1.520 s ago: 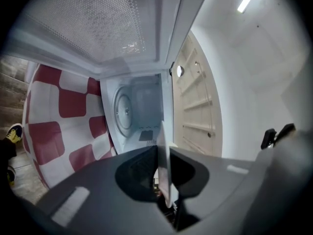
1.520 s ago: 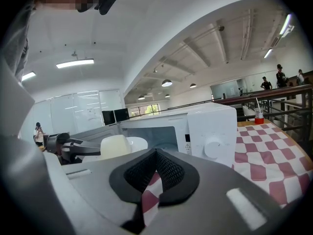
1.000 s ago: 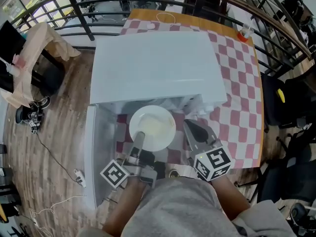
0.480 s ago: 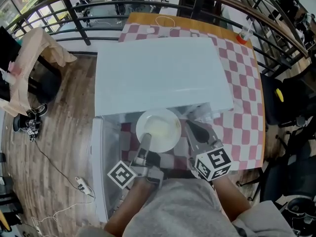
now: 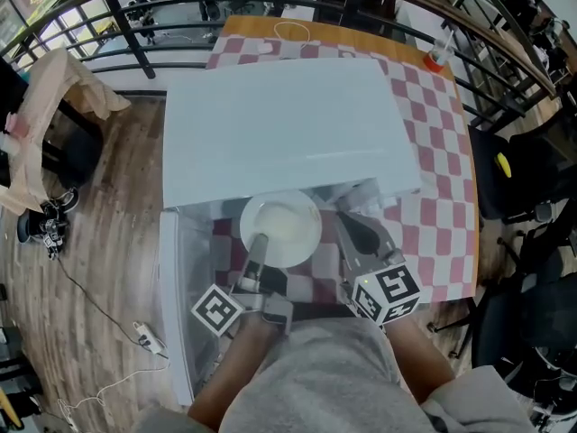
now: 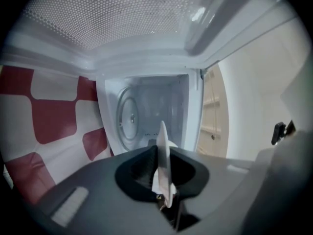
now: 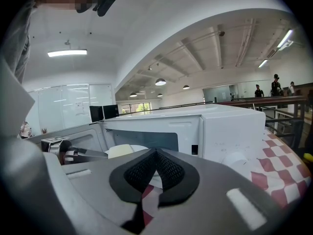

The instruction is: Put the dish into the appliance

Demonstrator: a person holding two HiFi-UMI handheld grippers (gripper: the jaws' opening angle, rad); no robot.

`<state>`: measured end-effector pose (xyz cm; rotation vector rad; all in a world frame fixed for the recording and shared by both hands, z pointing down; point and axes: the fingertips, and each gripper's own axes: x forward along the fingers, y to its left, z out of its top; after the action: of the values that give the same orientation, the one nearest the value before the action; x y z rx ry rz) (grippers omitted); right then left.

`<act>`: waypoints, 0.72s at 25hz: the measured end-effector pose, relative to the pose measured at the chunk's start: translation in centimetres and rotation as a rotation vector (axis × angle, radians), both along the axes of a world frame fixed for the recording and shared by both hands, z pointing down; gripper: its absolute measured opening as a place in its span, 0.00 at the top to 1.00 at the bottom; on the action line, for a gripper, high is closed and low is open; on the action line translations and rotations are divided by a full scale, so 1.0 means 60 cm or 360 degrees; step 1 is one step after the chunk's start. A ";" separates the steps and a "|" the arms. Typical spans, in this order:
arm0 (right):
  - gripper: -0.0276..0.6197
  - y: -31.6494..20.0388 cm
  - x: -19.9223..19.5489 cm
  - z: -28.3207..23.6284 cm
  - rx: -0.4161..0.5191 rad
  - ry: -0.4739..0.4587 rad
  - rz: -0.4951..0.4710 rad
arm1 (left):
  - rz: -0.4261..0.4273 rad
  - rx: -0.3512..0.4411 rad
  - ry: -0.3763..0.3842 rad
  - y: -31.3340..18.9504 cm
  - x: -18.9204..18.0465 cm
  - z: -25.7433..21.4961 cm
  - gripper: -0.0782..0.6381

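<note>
1. The white microwave (image 5: pixel 288 124) stands on a red-and-white checked tablecloth (image 5: pixel 435 152). Its door (image 5: pixel 185 287) is swung wide open towards the left of the head view.
2. The left gripper (image 5: pixel 259 244) is pinching the white dish (image 5: pixel 281 226) by its near rim. In the left gripper view the rim (image 6: pixel 163 163) stands edge-on, clamped tight between the two dark pads.
3. The dish hangs level at the mouth of the oven cavity. Its far edge seems to sit just under the front lip of the microwave, though the head view does not make that certain.
4. Ahead of the left gripper lies the open cavity, with the round turntable (image 6: pixel 129 117) inside it. The perforated door panel (image 6: pixel 112 18) fills the top of that view.
5. The right gripper (image 5: pixel 348 227) is pressed together with nothing in it. It sits just beside the dish and in front of the control side of the microwave (image 7: pixel 230 126)
6. From the right gripper view the dish (image 7: pixel 124 151) and the left gripper (image 7: pixel 73 153) show at the left, before the opening
</note>
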<state>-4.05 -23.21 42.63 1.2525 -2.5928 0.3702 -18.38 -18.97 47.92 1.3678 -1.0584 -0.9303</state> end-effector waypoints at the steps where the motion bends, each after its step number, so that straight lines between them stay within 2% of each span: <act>1: 0.96 -0.001 0.000 0.002 -0.0001 0.0000 -0.0001 | 0.0001 0.0001 -0.0004 -0.002 0.000 0.002 0.84; 9: 0.96 -0.013 -0.013 0.009 0.0006 0.0001 -0.0045 | -0.0051 -0.0021 -0.0037 -0.032 -0.016 0.043 0.84; 18: 0.96 -0.013 -0.023 0.012 -0.0018 0.0004 -0.0098 | -0.0146 -0.0144 -0.0071 -0.076 -0.034 0.107 0.84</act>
<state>-5.43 -24.00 43.34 1.1661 -2.6165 0.3707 -20.39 -23.56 54.32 1.2791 -1.1915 -0.9114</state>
